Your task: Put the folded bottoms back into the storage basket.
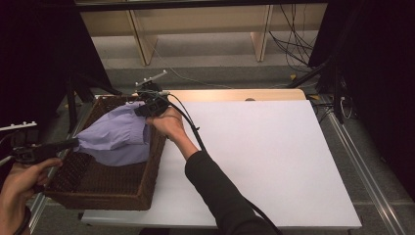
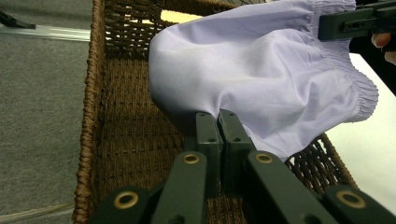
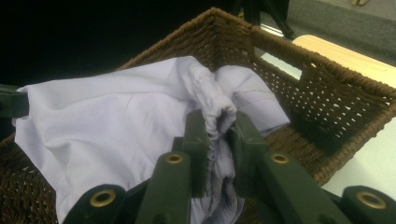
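- Lilac cloth (image 1: 117, 137), a light garment with a gathered elastic edge, is held stretched in the air above a brown woven basket (image 1: 142, 188) at the left end of the white tabletop (image 1: 274, 161).
- Left tongs (image 1: 73, 143) are clamped on one thin edge of the cloth, as is seen in the left gripper view, where the two black jaws meet on a small pinch of fabric (image 2: 219, 116).
- Right tongs (image 1: 147, 108) are clamped on the bunched elastic edge near the basket's far corner; in the right gripper view a thick wad of gathers (image 3: 217, 116) is squeezed between the jaws.
- Slipping is judged the main risk: the left pinch is very shallow, so a harder pull apart could draw the hem free and let that side drop back into the basket.
- Snagging is also judged likely, since the hanging lower fold (image 2: 280, 140) lies close to the rough wicker rim (image 2: 322, 154) and could be caught if the cloth is dragged sideways rather than lifted clear.
- Tipping of the basket could follow such a snag.
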